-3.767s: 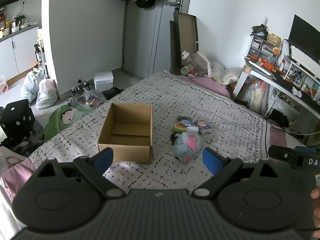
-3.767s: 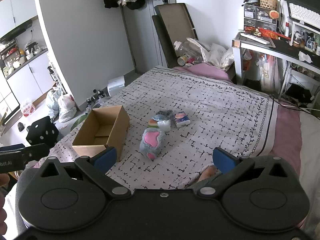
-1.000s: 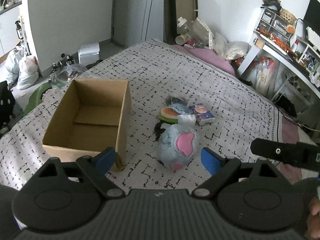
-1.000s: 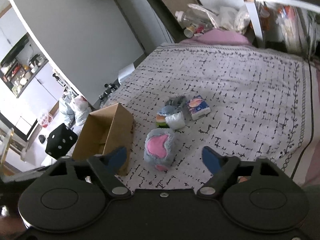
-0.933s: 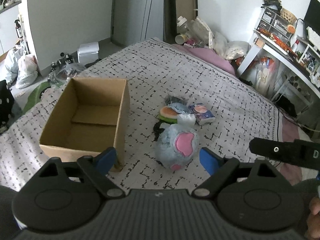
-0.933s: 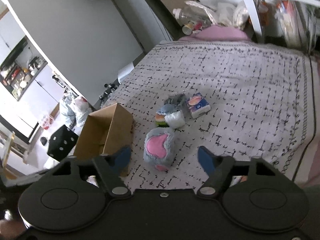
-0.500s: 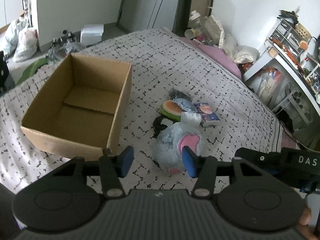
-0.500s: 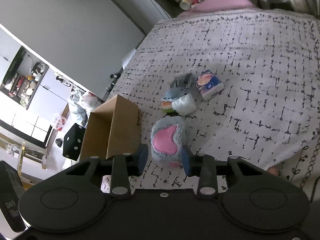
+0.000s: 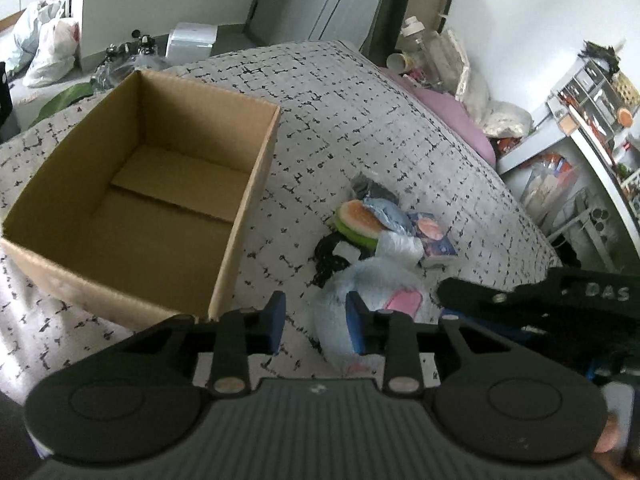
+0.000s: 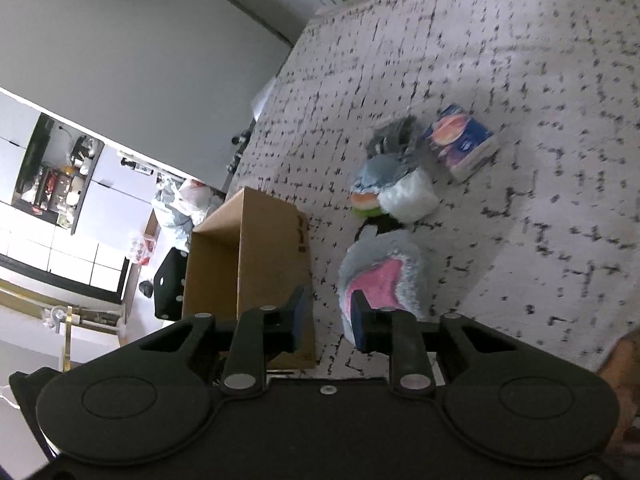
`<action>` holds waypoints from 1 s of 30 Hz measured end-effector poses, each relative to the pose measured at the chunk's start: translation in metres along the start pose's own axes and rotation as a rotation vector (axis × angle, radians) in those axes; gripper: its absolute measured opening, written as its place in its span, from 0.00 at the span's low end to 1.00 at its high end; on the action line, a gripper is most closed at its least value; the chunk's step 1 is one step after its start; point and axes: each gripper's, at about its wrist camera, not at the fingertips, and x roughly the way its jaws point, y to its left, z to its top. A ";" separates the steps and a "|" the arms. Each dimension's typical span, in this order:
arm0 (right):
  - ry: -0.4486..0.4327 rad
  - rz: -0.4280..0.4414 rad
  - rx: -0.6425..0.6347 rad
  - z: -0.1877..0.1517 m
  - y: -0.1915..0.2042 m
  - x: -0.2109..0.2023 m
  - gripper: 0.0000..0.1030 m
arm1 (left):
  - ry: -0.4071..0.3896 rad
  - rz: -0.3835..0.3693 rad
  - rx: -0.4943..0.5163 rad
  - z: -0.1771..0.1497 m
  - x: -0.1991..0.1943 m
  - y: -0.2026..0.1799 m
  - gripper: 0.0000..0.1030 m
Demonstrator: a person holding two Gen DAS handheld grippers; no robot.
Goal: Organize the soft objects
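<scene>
A blue-grey plush with a pink patch (image 9: 376, 292) (image 10: 380, 276) lies on the patterned bed beside an open, empty cardboard box (image 9: 132, 216) (image 10: 248, 256). Behind it lie a burger-like plush (image 9: 358, 222) (image 10: 364, 202), a white fluffy piece (image 10: 408, 198), a grey soft item (image 10: 394, 136) and a tissue pack (image 9: 434, 236) (image 10: 460, 142). My left gripper (image 9: 316, 326) is partly open and empty, just left of the plush. My right gripper (image 10: 328, 318) is partly open and empty, its right pad (image 10: 359, 322) at the plush's near left edge. Its black body (image 9: 540, 296) crosses the left wrist view.
The bed (image 9: 360, 120) drops off at left to a floor with bags (image 9: 48, 48) and a white bin (image 9: 192, 40). A pink pillow (image 9: 448, 116) and clutter lie at the bed's far end. A desk with shelves (image 9: 592, 112) stands at right.
Both grippers have moved down and forward toward the plush and narrowed their jaws from wide open. The right gripper view has tilted. The objects have not moved.
</scene>
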 end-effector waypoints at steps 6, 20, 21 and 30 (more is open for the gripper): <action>0.053 -0.082 0.005 0.003 -0.006 0.025 0.27 | 0.029 -0.026 0.025 0.002 0.016 -0.004 0.31; -0.003 -0.177 0.087 0.007 -0.035 0.021 0.33 | 0.105 -0.041 0.070 0.000 0.043 -0.024 0.31; -0.014 -0.187 0.098 0.007 -0.038 0.018 0.32 | 0.109 -0.037 0.074 0.000 0.045 -0.026 0.31; -0.063 -0.198 0.227 0.009 -0.068 0.002 0.20 | 0.141 -0.037 0.078 0.007 0.056 -0.037 0.31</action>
